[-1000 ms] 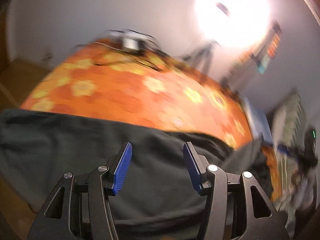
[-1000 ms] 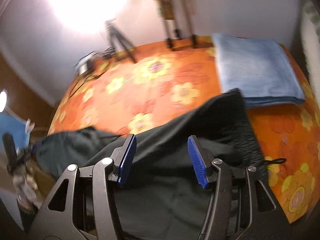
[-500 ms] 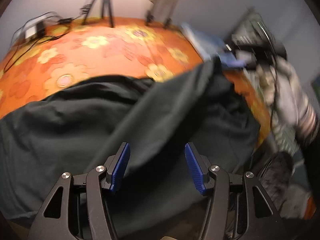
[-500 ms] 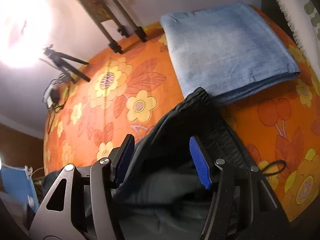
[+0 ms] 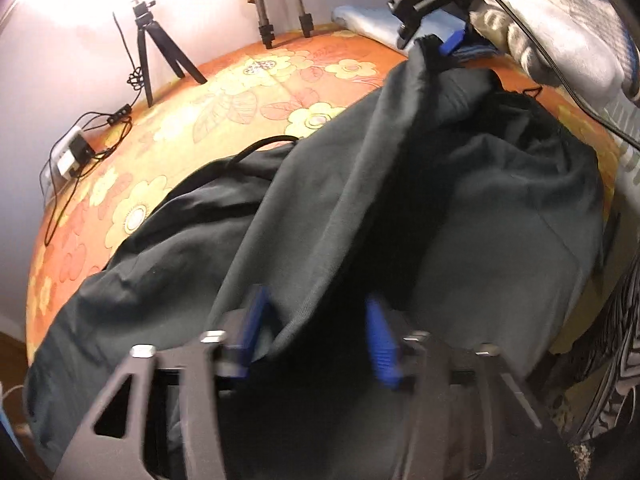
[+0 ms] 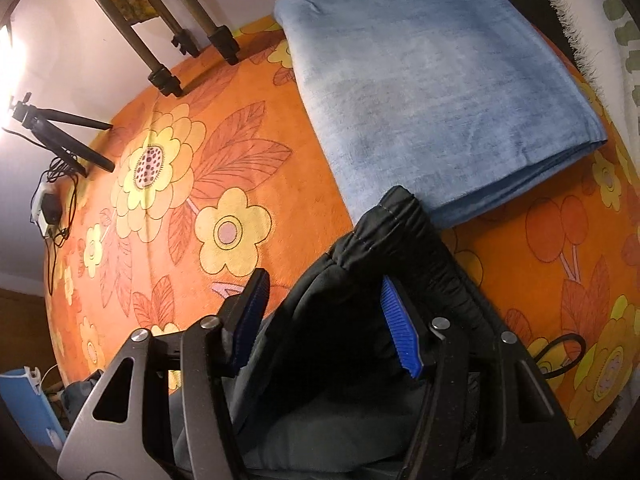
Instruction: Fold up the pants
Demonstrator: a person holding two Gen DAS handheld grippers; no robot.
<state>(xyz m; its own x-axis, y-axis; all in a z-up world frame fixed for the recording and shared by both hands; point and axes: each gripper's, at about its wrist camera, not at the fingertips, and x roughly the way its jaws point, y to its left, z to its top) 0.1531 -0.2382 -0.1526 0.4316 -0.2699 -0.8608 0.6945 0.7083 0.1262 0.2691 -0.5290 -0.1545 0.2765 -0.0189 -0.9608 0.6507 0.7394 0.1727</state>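
Dark grey pants [image 5: 500,220] lie rumpled on the orange flowered bedspread [image 5: 224,104]. A raised fold runs from my left gripper [image 5: 316,320] up to the waistband. The left jaws are closing, blurred, with that fold between them and a gap still showing. My right gripper [image 6: 320,300] points down over the gathered waistband corner [image 6: 400,220]. Its jaws are closing with the band between the pads, and the left pad stands clear of the cloth. The left wrist view shows the right gripper [image 5: 434,46] in a gloved hand [image 5: 552,20].
A folded blue towel [image 6: 440,92] lies just beyond the waistband. Tripod legs [image 6: 168,76] and a small black tripod [image 5: 152,40] stand at the far edge, with a charger and cables [image 5: 72,152] at the left. A black drawstring [image 6: 560,348] trails on the spread.
The left gripper rolled and swung toward the right hand, and its jaws have narrowed over the fold. The right gripper sank onto the waistband corner, with the towel now closer.
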